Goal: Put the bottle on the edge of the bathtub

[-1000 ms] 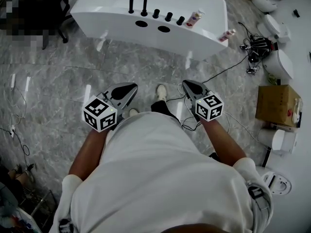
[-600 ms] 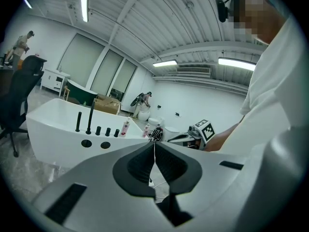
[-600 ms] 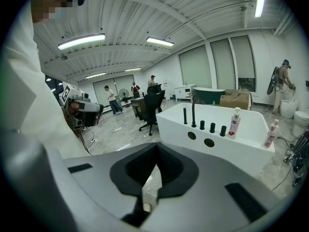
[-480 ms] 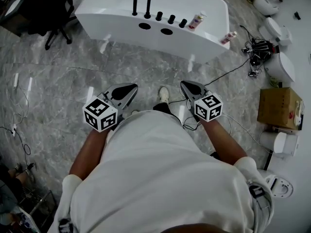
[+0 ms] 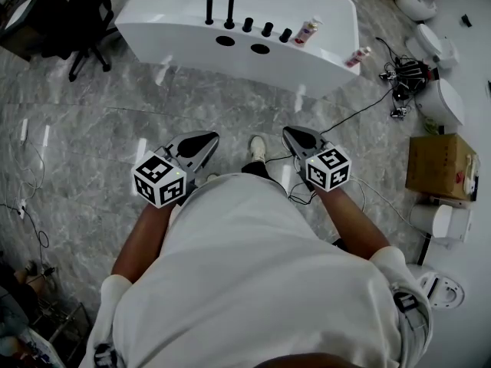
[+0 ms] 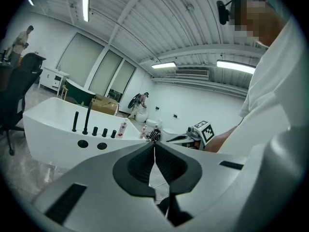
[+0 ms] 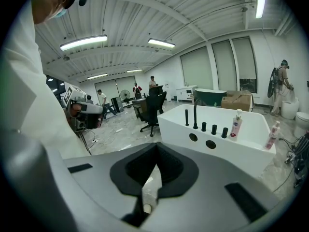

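White pump bottle with a pink label [image 5: 307, 31] is standing on the glossy white bathtub [image 5: 192, 35] rim, a second slim pinkish bottle [image 5: 358, 56] sitting farther right. I am holding my left tool [image 5: 207, 139] and right tool [image 5: 291, 134] closed and empty, well apart from it, so placing looks done.

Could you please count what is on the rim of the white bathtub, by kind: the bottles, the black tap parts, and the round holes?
On the bathtub rim:
bottles: 2
black tap parts: 5
round holes: 2
Total: 9
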The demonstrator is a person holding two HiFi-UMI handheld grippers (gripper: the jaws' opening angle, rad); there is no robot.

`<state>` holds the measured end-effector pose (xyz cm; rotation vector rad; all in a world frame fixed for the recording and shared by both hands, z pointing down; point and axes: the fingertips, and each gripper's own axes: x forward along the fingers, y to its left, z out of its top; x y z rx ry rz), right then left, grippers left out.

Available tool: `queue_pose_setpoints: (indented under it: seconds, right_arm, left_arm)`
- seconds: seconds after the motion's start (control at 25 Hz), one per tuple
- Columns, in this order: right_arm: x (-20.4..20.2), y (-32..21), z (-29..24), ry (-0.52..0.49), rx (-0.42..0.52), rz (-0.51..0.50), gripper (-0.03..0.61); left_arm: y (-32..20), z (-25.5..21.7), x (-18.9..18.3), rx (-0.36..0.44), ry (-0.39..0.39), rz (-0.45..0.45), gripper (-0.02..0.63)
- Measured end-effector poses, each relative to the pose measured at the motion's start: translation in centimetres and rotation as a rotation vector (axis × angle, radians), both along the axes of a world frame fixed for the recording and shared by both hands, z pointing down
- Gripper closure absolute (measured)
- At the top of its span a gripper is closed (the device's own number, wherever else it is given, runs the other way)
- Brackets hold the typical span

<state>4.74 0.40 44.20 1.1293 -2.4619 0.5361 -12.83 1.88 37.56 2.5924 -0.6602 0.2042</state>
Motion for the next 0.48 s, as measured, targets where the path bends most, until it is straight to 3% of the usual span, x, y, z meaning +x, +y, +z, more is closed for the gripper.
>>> queue_pose_setpoints:
  seconds: [0.48]
  right_arm:
    - [0.7,0.17,0.47,-0.016,-0.006,0.01,0.571]
  left_arm:
    - [-0.04,0.36,0.67,-0.017,-0.009,0.009,0.594]
